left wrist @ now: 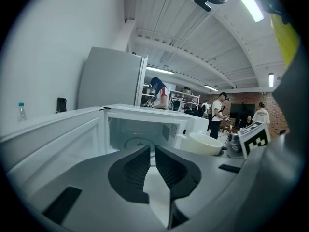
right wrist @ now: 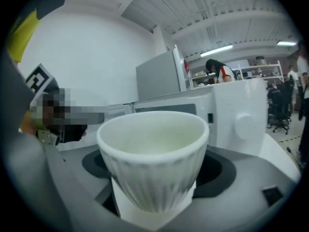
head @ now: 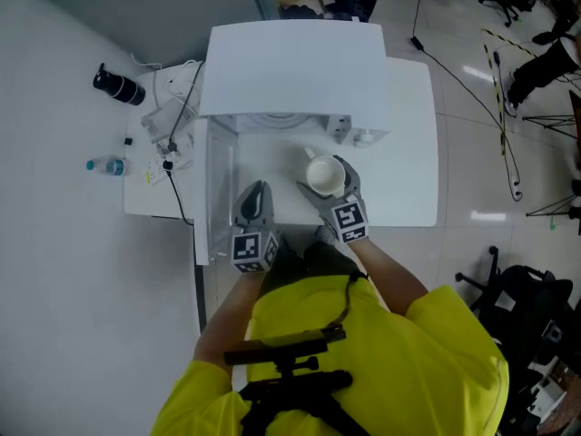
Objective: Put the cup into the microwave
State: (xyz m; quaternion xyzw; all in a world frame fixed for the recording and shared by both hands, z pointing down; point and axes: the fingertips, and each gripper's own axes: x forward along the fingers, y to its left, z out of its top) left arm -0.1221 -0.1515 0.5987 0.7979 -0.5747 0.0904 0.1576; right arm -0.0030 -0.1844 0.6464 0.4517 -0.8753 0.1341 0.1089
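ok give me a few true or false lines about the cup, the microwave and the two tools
1. The right tool holds the cup. True.
2. The cup is already inside the microwave. False: it is held in front of the opening, not yet in.
3. The microwave door is open. True.
4. The left tool grips a water bottle. False: nothing is between its jaws, and the bottle sits far off to the left.
5. The cup is full of coffee. False: it looks empty inside.
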